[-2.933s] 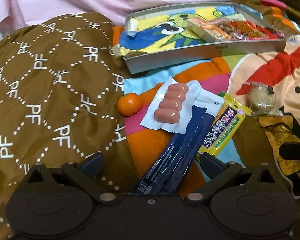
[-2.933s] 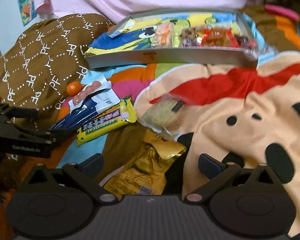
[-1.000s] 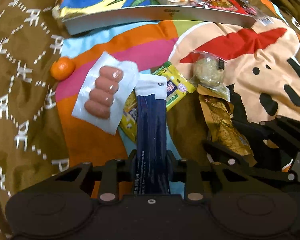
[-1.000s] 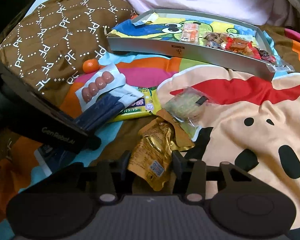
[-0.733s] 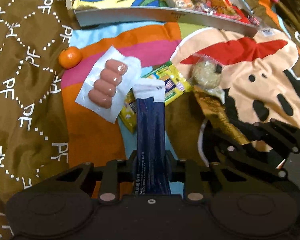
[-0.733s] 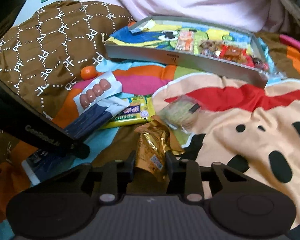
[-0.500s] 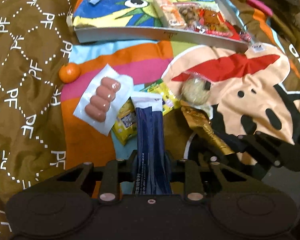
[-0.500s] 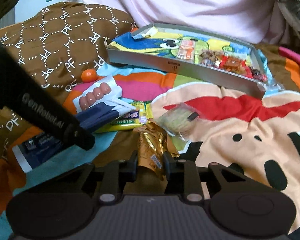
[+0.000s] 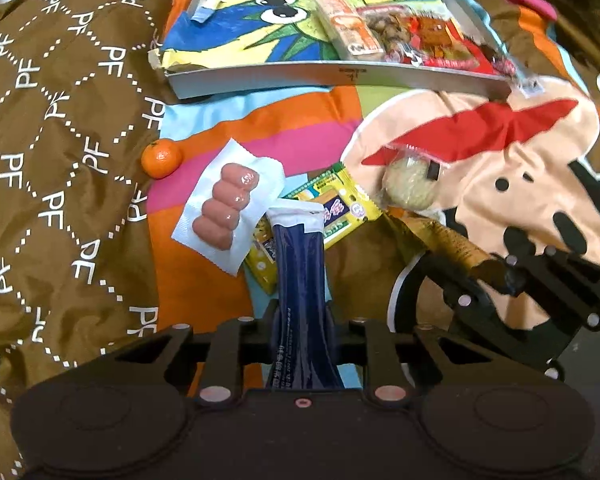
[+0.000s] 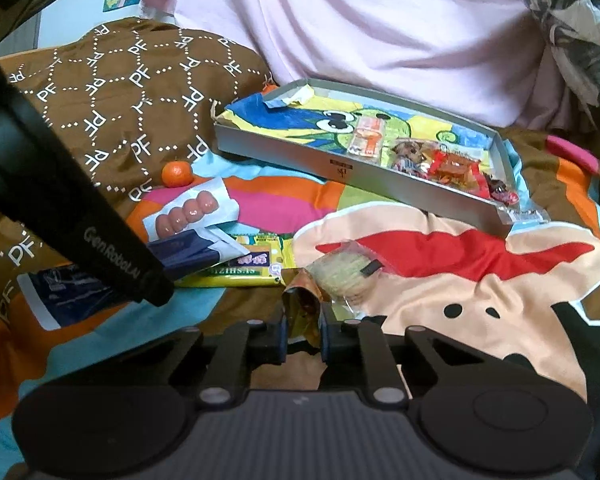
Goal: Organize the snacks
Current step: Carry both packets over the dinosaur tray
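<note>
On blanket [image 9: 308, 136]: one tangerine [image 9: 161, 158], four-sausage pack [image 9: 230, 210].

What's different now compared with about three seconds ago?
Both grippers closed: the left gripper on the dark blue packet, the right gripper on the gold packet, each now lifted. The sausage pack, tangerine and tray stayed put.
</note>
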A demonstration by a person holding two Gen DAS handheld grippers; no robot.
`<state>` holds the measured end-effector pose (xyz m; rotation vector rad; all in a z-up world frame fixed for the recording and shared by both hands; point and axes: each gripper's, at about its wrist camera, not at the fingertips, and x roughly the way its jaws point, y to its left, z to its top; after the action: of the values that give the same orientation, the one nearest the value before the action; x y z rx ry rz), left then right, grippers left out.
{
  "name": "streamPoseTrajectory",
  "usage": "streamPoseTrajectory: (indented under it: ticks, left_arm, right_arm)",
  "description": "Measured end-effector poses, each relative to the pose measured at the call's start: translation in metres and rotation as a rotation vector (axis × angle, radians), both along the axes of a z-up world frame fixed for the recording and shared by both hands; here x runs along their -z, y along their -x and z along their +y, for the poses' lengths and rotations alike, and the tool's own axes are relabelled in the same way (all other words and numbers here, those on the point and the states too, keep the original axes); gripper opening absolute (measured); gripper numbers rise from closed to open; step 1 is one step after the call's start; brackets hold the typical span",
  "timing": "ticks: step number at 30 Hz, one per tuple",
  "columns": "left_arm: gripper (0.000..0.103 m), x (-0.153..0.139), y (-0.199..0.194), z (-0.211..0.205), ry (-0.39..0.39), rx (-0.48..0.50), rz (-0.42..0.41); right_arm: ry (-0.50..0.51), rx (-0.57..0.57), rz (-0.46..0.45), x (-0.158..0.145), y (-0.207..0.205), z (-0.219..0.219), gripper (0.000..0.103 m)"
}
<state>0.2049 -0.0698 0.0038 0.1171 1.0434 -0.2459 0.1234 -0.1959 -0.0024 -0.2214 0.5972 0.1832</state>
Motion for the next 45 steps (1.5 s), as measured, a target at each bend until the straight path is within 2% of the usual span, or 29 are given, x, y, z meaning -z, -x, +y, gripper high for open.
streamPoseTrajectory:
  ticks: [5, 12, 19, 26, 32, 38, 40, 45]
  left_arm:
    - [0.022, -0.011, 0.0, 0.0, 0.047, -0.079, -0.031]
    - [0.022, -0.028, 0.001, -0.004, 0.13, -0.107, -0.035]
    - [0.022, -0.051, -0.008, -0.015, 0.161, -0.11, -0.136]
    - [0.022, -0.074, -0.038, -0.025, 0.226, -0.139, -0.256]
    - [0.023, -0.084, -0.069, -0.038, 0.255, -0.146, -0.368]
    - [0.023, -0.083, -0.111, -0.054, 0.251, -0.168, -0.43]
    - [0.023, -0.08, -0.125, -0.057, 0.235, -0.172, -0.438]
    - [0.023, -0.067, -0.16, -0.06, 0.189, -0.184, -0.411]
  right_arm:
    - [0.014, -0.008, -0.038, -0.004, 0.003, 0.001, 0.015]
    - [0.005, 0.013, -0.083, -0.017, 0.007, -0.007, 0.015]
    - [0.012, 0.036, -0.193, -0.04, 0.018, -0.024, 0.015]
    - [0.012, 0.12, -0.296, -0.055, 0.004, -0.052, 0.015]
    - [0.037, 0.184, -0.401, -0.057, -0.015, -0.072, 0.015]
    - [0.176, 0.171, -0.603, -0.053, -0.058, -0.07, 0.015]
    - [0.201, 0.165, -0.624, -0.052, -0.076, -0.068, 0.015]
    - [0.234, 0.142, -0.611, -0.039, -0.111, -0.065, 0.016]
